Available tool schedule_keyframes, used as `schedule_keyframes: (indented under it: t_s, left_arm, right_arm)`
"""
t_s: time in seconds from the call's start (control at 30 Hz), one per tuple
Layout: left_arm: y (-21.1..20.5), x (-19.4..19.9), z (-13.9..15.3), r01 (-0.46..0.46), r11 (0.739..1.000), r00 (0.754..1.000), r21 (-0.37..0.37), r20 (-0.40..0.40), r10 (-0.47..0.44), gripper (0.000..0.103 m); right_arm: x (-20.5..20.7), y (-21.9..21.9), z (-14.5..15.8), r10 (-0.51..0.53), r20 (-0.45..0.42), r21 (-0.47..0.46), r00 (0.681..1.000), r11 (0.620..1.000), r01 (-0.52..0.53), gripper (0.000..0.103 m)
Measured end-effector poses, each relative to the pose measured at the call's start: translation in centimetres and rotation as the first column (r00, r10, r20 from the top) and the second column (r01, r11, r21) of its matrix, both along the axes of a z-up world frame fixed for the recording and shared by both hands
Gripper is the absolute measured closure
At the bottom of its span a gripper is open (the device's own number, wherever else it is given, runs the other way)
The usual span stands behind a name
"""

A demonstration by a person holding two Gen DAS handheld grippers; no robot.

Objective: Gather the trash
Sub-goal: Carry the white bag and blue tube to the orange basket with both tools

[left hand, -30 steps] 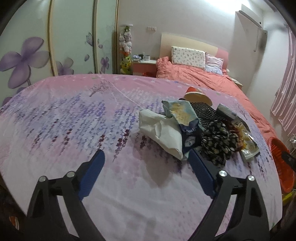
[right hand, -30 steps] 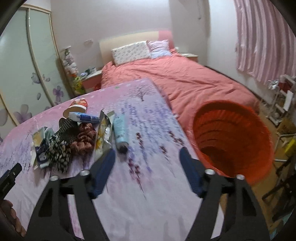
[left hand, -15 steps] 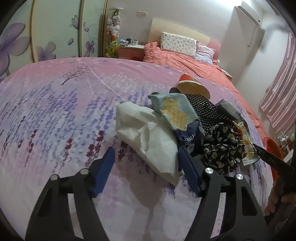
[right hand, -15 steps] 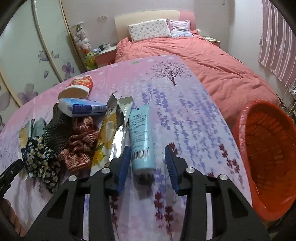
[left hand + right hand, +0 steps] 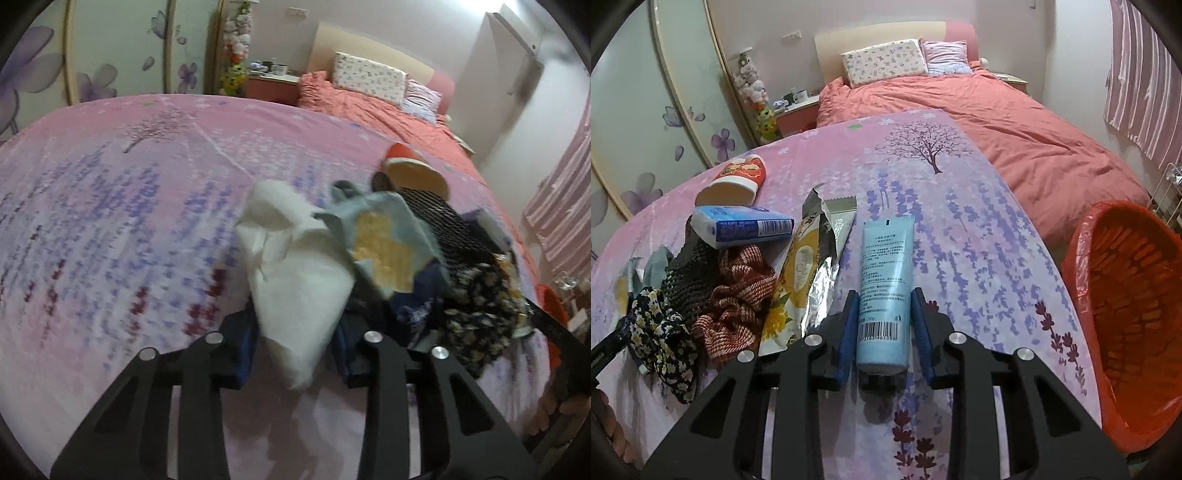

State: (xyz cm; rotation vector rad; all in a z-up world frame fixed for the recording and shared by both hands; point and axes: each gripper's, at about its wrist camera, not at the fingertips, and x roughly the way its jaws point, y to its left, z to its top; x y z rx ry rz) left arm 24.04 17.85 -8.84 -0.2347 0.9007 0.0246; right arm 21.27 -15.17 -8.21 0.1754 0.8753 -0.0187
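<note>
Currently the right gripper (image 5: 884,328) has its jaws closed against both sides of the blue tube (image 5: 885,288), near the bed's right edge. The left gripper (image 5: 295,339) clamps the white crumpled paper (image 5: 295,280). An orange bin (image 5: 1130,325) sits far right.

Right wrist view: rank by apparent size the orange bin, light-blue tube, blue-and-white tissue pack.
1. Orange plastic bin, though nearness inflates it.
2. Light-blue squeeze tube, nearest the lens.
3. Blue-and-white tissue pack.
</note>
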Motion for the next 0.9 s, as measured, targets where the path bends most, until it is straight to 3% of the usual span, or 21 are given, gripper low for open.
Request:
schedule_keyframes:
  t_s: [0.2, 0.23, 0.33, 0.6, 0.9]
  left_arm:
    - [0.7, 0.8, 0.1, -0.010, 1.000, 1.000, 0.021, -0.003, 0.011, 0.060]
    - [0.6, 1.1, 0.1, -0.009, 1.000, 1.000, 0.023, -0.004, 0.009, 0.061]
    - [0.7, 1.5, 0.2, 0.001, 1.000, 1.000, 0.026, -0.005, -0.001, 0.079]
    - [1.5, 0.7, 1.5, 0.009, 0.998, 0.999, 0.057, 0.051, -0.012, 0.084]
    - [2.8, -1.3, 4.6, -0.044, 0.996, 0.993, 0.073, 0.110, 0.035, 0.084]
  right_arm:
    - [0.7, 0.3, 0.0, -0.013, 0.000, -0.012, 1.000, 1.000, 0.013, 0.073]
    - [0.8, 0.4, 0.0, -0.014, 0.000, -0.011, 1.000, 1.000, 0.014, 0.073]
    - [0.7, 0.2, 0.0, -0.012, 0.000, -0.010, 1.000, 1.000, 0.012, 0.073]
    - [-0.1, -0.3, 0.7, -0.027, 0.044, -0.018, 0.999, 0.999, 0.028, 0.074]
    - [-1.6, -1.0, 2.7, -0.033, 0.101, -0.019, 0.994, 0.999, 0.035, 0.075]
